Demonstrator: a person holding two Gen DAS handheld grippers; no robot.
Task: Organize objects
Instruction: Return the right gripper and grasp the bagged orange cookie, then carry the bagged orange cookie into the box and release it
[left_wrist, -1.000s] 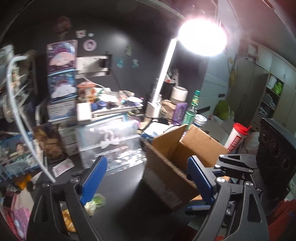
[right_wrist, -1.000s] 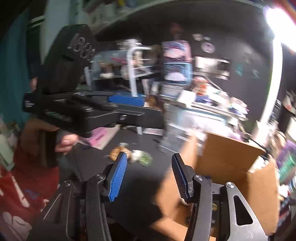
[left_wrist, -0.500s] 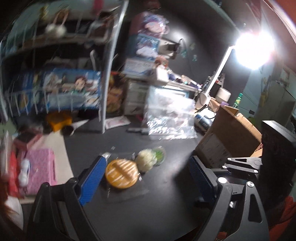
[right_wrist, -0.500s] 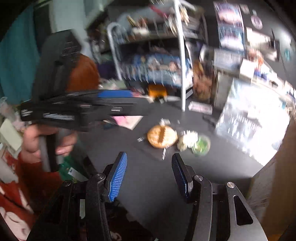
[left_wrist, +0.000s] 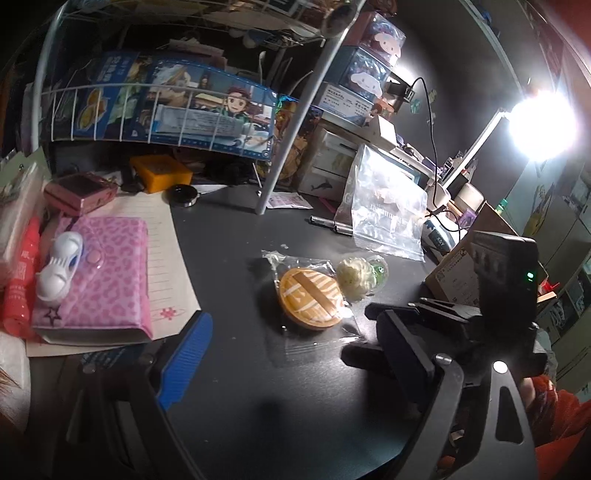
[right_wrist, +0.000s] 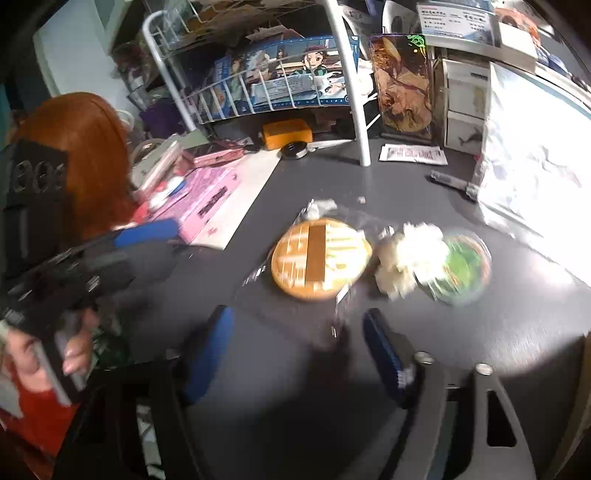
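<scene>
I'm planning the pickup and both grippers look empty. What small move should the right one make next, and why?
Probably ease the right gripper forward and down to straddle the round orange disc in its clear plastic wrapper. Its jaws stand open, empty, just short of the disc, which lies flat on the black table beside a white crumpled lump.

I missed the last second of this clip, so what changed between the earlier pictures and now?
Both cameras swung away from the cardboard box toward the orange round packet on the black desk. The right gripper has come close, the packet now just beyond its open fingers. The left gripper also faces it, open. Nothing was grasped; the packet, white flower and green cup stayed put.
</scene>
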